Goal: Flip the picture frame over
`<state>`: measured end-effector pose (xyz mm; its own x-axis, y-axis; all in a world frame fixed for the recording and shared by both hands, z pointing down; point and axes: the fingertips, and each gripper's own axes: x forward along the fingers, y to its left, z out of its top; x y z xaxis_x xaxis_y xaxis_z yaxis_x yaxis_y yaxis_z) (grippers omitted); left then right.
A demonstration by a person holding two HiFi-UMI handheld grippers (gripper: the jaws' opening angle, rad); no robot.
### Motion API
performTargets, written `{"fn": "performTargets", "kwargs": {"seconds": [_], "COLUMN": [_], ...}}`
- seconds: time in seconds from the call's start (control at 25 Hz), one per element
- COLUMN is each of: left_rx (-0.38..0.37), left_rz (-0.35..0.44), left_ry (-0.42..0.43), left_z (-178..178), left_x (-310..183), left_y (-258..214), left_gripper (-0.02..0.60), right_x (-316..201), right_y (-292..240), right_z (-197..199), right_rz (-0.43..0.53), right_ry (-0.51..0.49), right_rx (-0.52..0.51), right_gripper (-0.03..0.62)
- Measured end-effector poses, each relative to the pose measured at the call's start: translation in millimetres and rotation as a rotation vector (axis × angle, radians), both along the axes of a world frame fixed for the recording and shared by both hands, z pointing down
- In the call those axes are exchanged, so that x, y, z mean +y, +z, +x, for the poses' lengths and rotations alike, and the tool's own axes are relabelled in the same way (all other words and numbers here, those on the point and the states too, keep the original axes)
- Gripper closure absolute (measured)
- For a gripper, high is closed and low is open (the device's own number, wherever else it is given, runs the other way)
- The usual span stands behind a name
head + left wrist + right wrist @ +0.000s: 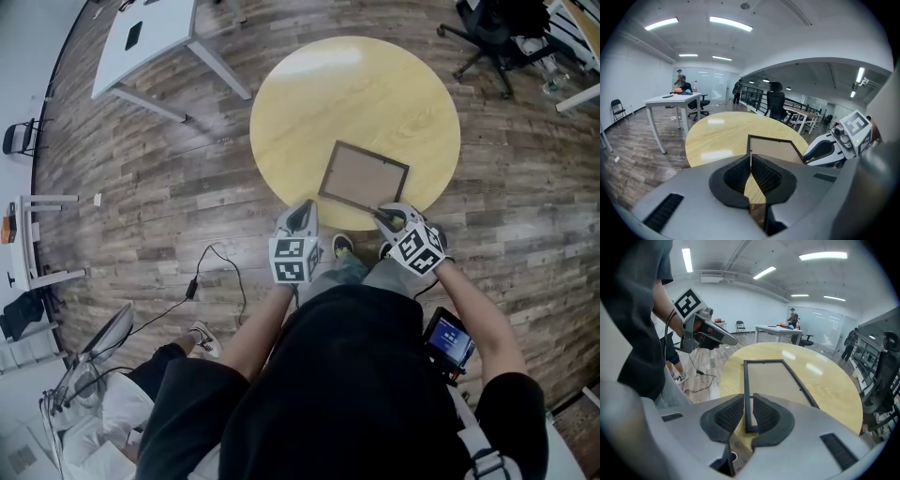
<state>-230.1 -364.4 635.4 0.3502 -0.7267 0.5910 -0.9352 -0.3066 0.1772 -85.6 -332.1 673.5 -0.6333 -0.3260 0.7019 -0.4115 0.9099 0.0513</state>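
We are holding the right gripper (749,403) at the near right corner of the picture frame (364,178), which is lying flat on the round table (356,94). Its jaws are standing narrowly apart, straddling the frame's rail. The left gripper (751,160), jaws together and empty, is hovering just short of the near left corner.
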Motion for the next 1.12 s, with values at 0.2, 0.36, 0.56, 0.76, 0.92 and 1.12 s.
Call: {"fn": "performTargets", "kwargs": {"seconds": [0.2, 0.36, 0.56, 0.76, 0.92, 1.12], "left_rx": [0.045, 0.034, 0.08, 0.141, 0.178, 0.23], "left_rz": [0.104, 0.229, 0.355, 0.438, 0.482, 0.478], "left_ry": [0.019, 0.08, 0.092, 0.095, 0.119, 0.112], "left_z": [14.8, 32.8, 44.4, 47.1, 56.9, 64.9], "left_x": [-13.9, -27.5, -32.1, -24.9, -17.4, -12.7], "left_y": [-42.6, -88.4, -159.9, -215.4, -235.3, -244.4], "left_gripper": [0.552, 0.552, 0.552, 0.552, 0.552, 0.552], "right_x": [-17.1, -42.5, -59.8, -59.3, -55.9, -51.3], "right_y": [-58.9, -137.2, -244.1, -309.5, -311.9, -309.4], "right_z": [-15.2, -25.9, -18.2, 4.5, 28.7, 50.4], "right_rz": [0.051, 0.12, 0.186, 0.249, 0.288, 0.301], "right_ry": [0.027, 0.114, 0.248, 0.356, 0.438, 0.491], "right_rx": [-0.117, -0.29, -0.533, -0.706, -0.722, -0.712], "right_gripper": [0.54, 0.56, 0.569, 0.569, 0.569, 0.569]}}
